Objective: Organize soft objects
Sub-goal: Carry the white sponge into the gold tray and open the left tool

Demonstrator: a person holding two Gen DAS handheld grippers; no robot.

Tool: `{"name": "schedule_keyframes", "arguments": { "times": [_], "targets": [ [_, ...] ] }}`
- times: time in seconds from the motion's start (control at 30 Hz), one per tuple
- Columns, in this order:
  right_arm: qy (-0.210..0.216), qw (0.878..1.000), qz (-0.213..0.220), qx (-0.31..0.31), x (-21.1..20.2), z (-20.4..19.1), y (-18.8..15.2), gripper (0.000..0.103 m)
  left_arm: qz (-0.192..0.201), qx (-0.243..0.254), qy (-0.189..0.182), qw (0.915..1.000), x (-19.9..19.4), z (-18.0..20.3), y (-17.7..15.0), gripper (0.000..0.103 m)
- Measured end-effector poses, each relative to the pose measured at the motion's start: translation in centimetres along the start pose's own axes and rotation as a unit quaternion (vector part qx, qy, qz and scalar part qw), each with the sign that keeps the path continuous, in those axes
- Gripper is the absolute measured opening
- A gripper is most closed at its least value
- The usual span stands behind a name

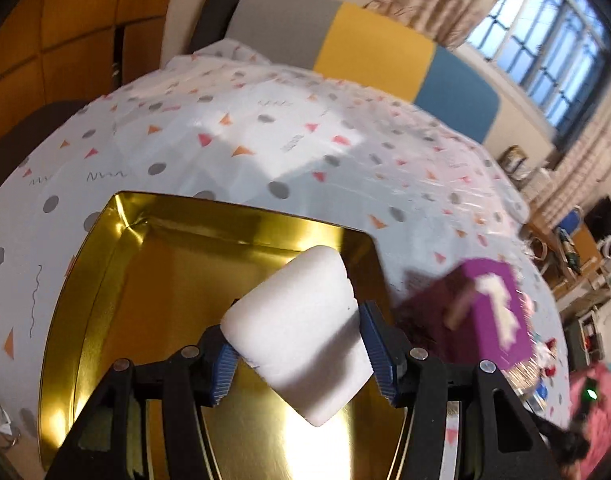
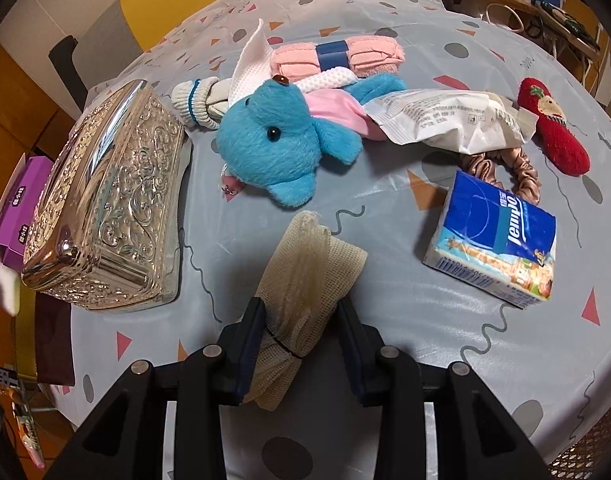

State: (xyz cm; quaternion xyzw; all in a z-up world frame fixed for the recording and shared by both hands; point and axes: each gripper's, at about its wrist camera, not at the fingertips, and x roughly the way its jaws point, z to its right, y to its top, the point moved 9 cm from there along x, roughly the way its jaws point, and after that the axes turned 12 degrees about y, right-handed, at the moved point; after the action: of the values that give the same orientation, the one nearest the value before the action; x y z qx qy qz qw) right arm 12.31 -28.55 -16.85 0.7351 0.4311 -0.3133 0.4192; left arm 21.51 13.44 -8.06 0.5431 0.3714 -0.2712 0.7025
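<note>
The left claw is clenched on a white foam block, its blue ribbed pads pressing the block's two sides, and holds it tilted above the open gold tin tray that sits on the patterned tabletop. The tray's shiny floor shows beneath the block, which does not touch it. To the right of the tray, blurred in this view, stands a purple box with a white mark on its face. The right claw grasps a cream mesh bandage roll between its pads; the roll's loose end fans out ahead of the fingers over the tabletop. Beyond it the other soft things lie scattered on the tabletop: a blue plush toy near the middle, a rolled white sock touching its left side, and a pink folded cloth with a blue band behind it. A crumpled white wrapper lies over the toy's far end, with a brown satin scrunchie partly under it and a red knitted piece further right. A blue tissue pack lies just beside the scrunchie. At the left stands an embossed silver box, closed, with the purple box just behind it.
</note>
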Motion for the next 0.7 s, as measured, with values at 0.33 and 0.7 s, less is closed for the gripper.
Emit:
{"name": "schedule_keyframes", "arguments": {
  "times": [0.33,0.7],
  "targets": [
    [-0.002,1.000,0.000,-0.007,0.2,-0.3,0.0,0.037,-0.031,0.007,0.034,0.9989,6.6,1.4,3.1,0.066],
    [-0.002,1.000,0.017,-0.017,-0.5,-0.6,0.8,0.023,0.003,0.020,0.066,0.9976,5.9,0.4,3.2,0.103]
  ]
}}
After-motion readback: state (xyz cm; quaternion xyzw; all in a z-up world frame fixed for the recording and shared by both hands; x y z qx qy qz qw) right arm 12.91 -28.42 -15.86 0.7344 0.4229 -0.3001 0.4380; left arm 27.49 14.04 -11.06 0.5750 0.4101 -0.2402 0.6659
